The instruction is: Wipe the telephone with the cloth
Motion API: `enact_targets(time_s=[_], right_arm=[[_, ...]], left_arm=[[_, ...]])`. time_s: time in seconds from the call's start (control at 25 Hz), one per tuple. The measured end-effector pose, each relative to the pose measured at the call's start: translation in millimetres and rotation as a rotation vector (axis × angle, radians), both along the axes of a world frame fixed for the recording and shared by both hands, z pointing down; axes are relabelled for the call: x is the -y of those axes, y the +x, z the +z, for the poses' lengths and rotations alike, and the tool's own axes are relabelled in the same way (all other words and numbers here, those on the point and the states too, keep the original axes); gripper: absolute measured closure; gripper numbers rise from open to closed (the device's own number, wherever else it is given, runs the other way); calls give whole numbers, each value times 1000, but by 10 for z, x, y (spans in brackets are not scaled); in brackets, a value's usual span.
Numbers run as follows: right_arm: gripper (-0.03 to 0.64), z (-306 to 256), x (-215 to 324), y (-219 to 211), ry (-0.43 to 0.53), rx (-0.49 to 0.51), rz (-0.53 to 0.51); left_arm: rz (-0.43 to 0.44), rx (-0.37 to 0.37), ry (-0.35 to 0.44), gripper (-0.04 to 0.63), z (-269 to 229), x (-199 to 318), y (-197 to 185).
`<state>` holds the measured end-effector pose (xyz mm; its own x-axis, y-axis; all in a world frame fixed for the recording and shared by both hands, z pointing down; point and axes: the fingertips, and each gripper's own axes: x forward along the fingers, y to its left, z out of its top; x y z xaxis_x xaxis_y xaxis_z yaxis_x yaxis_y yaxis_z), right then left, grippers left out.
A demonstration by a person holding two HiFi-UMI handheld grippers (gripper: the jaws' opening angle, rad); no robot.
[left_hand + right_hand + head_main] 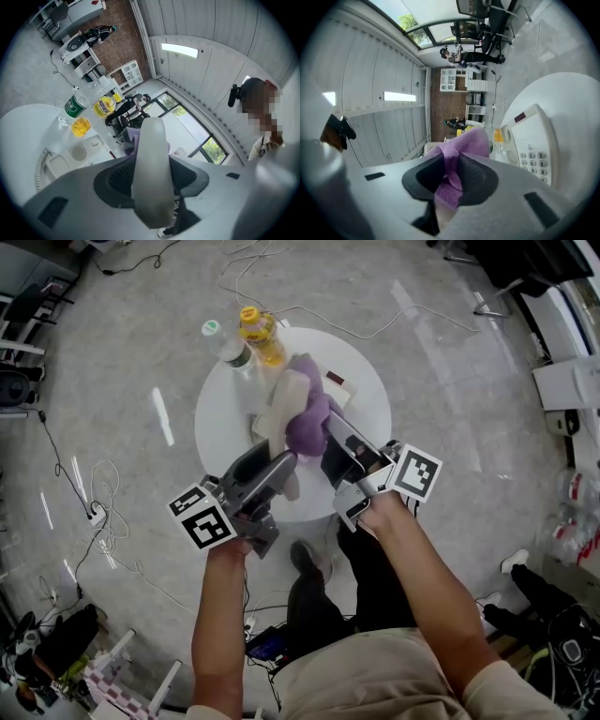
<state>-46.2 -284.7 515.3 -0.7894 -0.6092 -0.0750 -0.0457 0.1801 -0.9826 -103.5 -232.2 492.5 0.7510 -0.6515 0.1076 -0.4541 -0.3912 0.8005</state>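
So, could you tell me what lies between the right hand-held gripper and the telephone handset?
The purple cloth, held by the right hand-held gripper, as the head view shows.

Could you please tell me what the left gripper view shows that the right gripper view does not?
Only the left gripper view: the left claw clamped on the white handset, and the green-labelled bottle standing past it.
Only the right gripper view: the right claw pinching the purple cloth, and the keypad with its buttons.
Both: the telephone base, the cloth and the white table.
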Motion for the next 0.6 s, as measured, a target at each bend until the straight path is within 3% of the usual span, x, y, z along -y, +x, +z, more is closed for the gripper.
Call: enact_targets(time_s=[0.08,0.28,0.6], right_arm=[[554,-43,10,-9,17,-3,-26],[554,-67,-321,-386,22,-34,-226],[554,15,-794,-256,-40,-43,-293]], left_arm=[[-24,-30,-11,377,14,-9,-1],[-111,-109,-38,377,20,83,-180],[-174,-141,-47,377,17,61,-210]])
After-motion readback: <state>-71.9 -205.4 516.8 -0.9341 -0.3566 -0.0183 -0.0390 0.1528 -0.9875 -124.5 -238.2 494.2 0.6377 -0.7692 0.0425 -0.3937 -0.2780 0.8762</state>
